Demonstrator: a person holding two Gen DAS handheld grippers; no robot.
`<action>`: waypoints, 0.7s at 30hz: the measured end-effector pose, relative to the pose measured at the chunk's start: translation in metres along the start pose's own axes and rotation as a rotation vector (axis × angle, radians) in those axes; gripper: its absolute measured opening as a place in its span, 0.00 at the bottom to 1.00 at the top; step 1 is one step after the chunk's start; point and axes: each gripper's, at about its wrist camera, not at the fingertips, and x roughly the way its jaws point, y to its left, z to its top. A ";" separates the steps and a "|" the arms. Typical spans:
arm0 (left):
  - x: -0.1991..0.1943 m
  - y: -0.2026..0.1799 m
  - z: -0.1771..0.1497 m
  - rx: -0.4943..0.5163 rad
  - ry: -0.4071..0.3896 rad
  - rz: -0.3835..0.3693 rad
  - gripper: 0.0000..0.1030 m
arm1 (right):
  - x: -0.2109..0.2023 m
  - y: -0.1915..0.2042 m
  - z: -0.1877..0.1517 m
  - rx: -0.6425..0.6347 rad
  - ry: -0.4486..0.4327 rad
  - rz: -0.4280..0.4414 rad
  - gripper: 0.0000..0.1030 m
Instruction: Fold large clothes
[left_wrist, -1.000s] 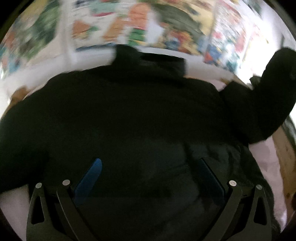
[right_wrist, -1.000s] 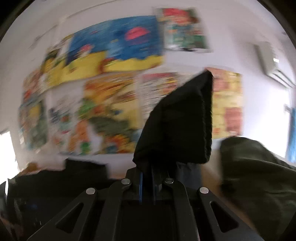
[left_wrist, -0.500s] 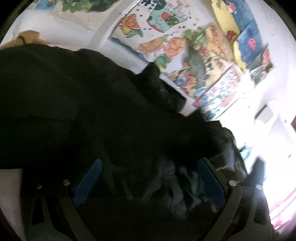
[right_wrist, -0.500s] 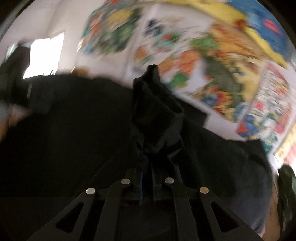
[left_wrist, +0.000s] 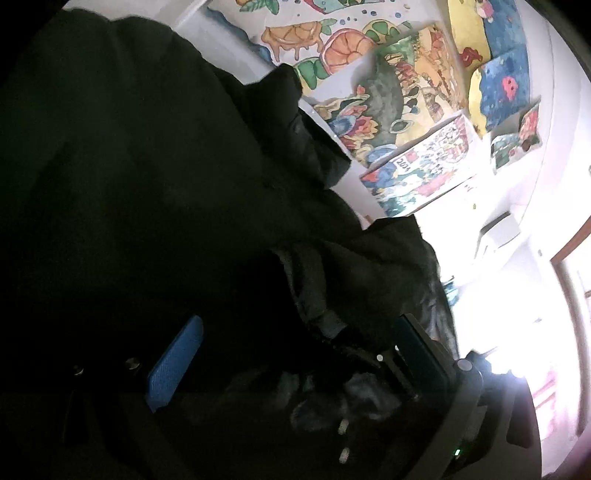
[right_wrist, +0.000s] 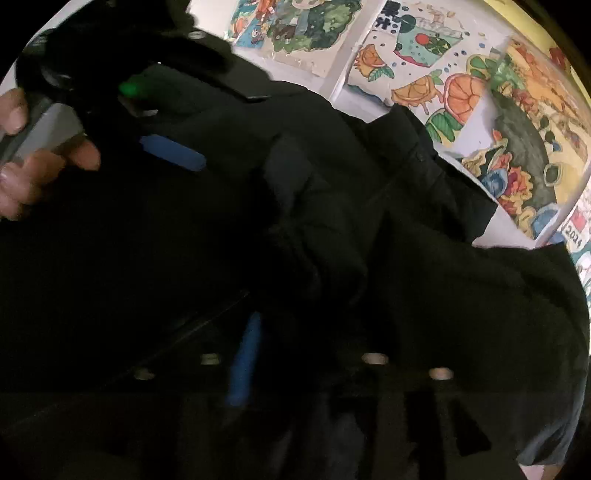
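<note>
A large black jacket (left_wrist: 155, 192) lies spread out and fills both views. In the left wrist view my left gripper (left_wrist: 295, 354) is open, its blue pads (left_wrist: 173, 365) wide apart just over the fabric, with a folded sleeve (left_wrist: 354, 273) ahead of it. In the right wrist view my right gripper (right_wrist: 295, 354) has its jaws opening; one blue pad (right_wrist: 245, 362) shows, the other is lost in the dark cloth. The sleeve (right_wrist: 325, 258) lies on the jacket's body just beyond the pads, free of them. The left gripper (right_wrist: 171, 151) and the hand (right_wrist: 33, 173) holding it appear at upper left.
Colourful children's paintings (left_wrist: 406, 103) cover the white wall behind the jacket. A bright window area (left_wrist: 517, 314) and an air conditioner (left_wrist: 498, 236) are at the right. Very little of the surface under the jacket shows.
The right gripper swung down from wall height with the sleeve pinched and laid it across the jacket, and its pads have now parted. The left gripper rolled and shifted across the jacket, staying open.
</note>
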 end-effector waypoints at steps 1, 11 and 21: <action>0.003 -0.001 0.002 -0.005 0.002 -0.004 0.99 | -0.004 0.003 -0.001 -0.008 -0.005 0.018 0.67; 0.027 -0.020 -0.002 0.095 -0.006 0.177 0.10 | -0.060 0.024 -0.019 -0.058 -0.098 0.005 0.70; -0.036 -0.068 0.002 0.429 -0.342 0.449 0.02 | -0.098 -0.039 -0.021 0.194 -0.304 -0.229 0.70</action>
